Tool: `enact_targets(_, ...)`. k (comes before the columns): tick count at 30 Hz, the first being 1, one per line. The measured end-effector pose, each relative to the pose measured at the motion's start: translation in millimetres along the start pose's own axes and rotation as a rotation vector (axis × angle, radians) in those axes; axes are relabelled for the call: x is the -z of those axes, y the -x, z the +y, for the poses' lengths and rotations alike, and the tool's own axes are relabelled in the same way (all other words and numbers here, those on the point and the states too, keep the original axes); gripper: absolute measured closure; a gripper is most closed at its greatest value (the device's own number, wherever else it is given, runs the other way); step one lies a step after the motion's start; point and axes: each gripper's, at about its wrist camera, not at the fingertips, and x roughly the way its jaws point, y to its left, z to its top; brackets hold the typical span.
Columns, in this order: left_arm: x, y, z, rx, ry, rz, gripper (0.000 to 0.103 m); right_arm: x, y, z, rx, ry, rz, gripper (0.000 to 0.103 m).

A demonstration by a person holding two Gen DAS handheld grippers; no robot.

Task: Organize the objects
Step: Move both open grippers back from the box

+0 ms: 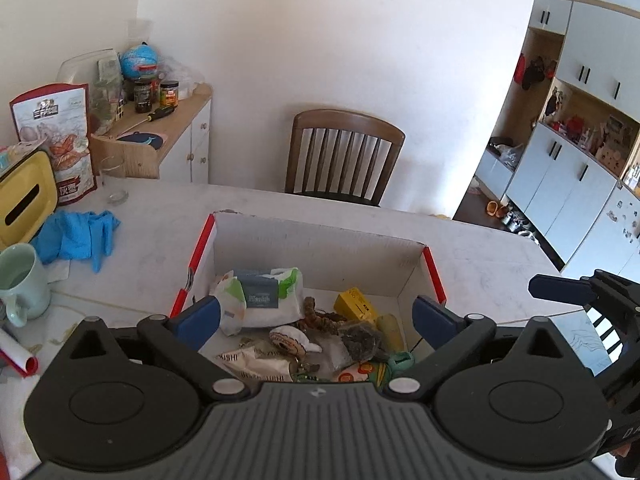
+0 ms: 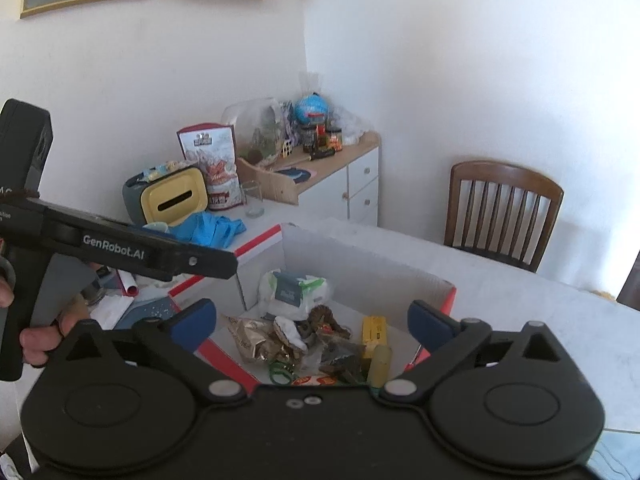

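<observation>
A white cardboard box with red edges (image 1: 320, 248) (image 2: 360, 268) stands on the pale table, filled with several small items: a white and green wipes pack (image 1: 260, 296) (image 2: 294, 290), a yellow carton (image 1: 356, 305) (image 2: 374, 332), snack wrappers (image 1: 256, 364) and a brown plush toy (image 1: 320, 318). My left gripper (image 1: 316, 316) hovers above the box's near side, open, nothing between its blue pads. My right gripper (image 2: 312, 322) is also open and empty over the box. The left gripper's body (image 2: 120, 248) crosses the right wrist view at left, held by a hand.
Blue gloves (image 1: 80, 234), a mint mug (image 1: 20, 280), a yellow tissue box (image 1: 24, 200), a snack bag (image 1: 60, 140) and a glass (image 1: 114, 180) sit on the table's left. A side cabinet (image 1: 176, 136) holds jars and a globe. A wooden chair (image 1: 344, 156) stands behind.
</observation>
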Motion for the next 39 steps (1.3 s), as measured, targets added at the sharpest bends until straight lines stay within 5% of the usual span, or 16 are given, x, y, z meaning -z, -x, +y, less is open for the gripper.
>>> enact_targets(14, 23.4, 31.0, -25.7, -0.054, -0.092, -0.047, 0.000, 13.4, 22.2, -1.9, -0.014, -0.080, -0.040, 0.001)
enact_targets(39, 27.7, 42.6, -39.6, -0.062, -0.115, -0.086, 0.000, 26.4, 46.5, -3.9, 0.026, -0.133, -0.050, 0.001)
